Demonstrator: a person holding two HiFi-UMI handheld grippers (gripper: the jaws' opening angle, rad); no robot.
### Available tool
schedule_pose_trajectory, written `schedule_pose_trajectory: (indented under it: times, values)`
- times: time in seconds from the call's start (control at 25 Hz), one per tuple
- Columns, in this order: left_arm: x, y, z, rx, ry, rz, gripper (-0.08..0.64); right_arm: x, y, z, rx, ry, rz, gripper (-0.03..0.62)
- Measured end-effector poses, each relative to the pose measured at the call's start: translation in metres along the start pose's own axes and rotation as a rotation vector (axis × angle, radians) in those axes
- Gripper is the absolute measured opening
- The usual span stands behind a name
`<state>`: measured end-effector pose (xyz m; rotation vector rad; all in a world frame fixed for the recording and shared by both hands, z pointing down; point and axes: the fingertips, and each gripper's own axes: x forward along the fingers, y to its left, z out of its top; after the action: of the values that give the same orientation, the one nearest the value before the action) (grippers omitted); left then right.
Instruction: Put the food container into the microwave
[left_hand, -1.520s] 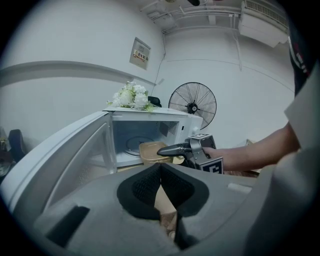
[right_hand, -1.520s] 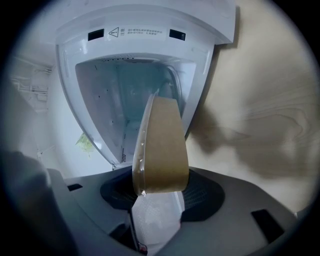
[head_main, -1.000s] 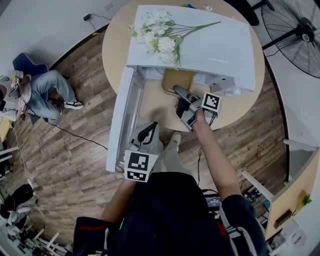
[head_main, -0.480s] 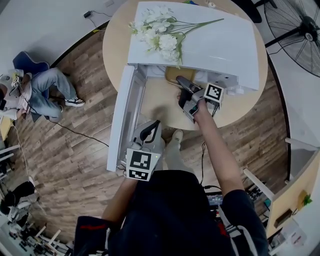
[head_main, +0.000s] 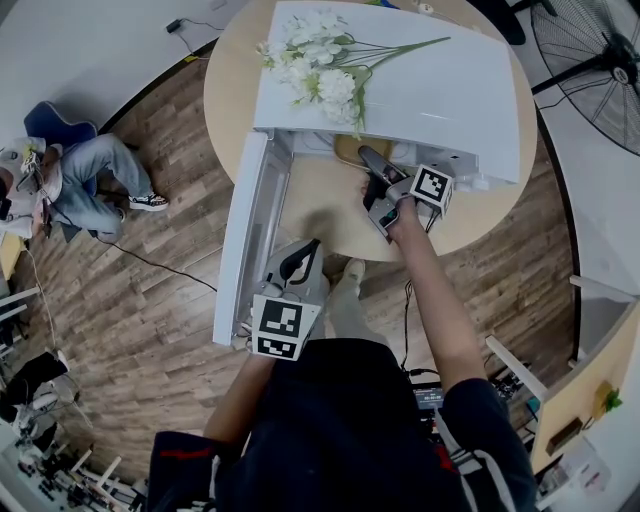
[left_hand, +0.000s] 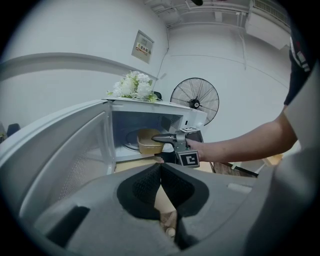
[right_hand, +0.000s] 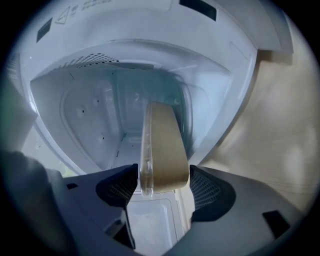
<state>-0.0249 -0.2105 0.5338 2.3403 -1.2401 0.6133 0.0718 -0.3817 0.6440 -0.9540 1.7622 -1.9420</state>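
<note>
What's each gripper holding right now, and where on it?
Right gripper holds the food container by its near end, jaws on either side. Left gripper holds nothing, jaws together.

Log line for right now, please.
right gripper: shut on food container | food container: inside microwave opening, not released | door: open | left gripper: shut, empty, clear of microwave

The microwave (head_main: 440, 90) mouth stands open, with room inside around the food container (right_hand: 162, 150); the swung-out door (head_main: 245, 240) walls off the left side, and open table (head_main: 320, 215) lies before it
</note>
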Motion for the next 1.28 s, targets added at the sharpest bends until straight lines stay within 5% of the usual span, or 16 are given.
schedule_pose_trajectory:
  times: [0.24, 0.52, 0.68, 0.92, 1.12, 1.28]
  values:
    - [0.001, 0.001, 0.002, 0.005, 0.000, -0.004, 0.015, -0.015, -0.001, -0.003, -0.012, -0.016, -0.001, 0.291]
    - [0.002, -0.002, 0.006, 0.010, -0.004, -0.015, 0.015, -0.036, 0.007, -0.028, -0.227, 0.016, -0.065, 0.290]
    - [0.003, -0.005, 0.008, 0.016, -0.004, -0.022, 0.015, -0.046, 0.004, -0.038, -0.432, 0.042, -0.186, 0.289]
    - [0.004, -0.005, 0.008, 0.019, -0.001, -0.025, 0.015, -0.051, 0.018, -0.039, -0.890, 0.044, -0.367, 0.106]
    - [0.005, -0.003, 0.011, 0.035, 0.002, -0.022, 0.015, -0.049, 0.024, -0.036, -1.095, 0.043, -0.465, 0.028]
    - [0.005, -0.005, 0.015, 0.034, -0.004, -0.032, 0.015, -0.043, 0.028, -0.031, -1.142, 0.042, -0.485, 0.025]
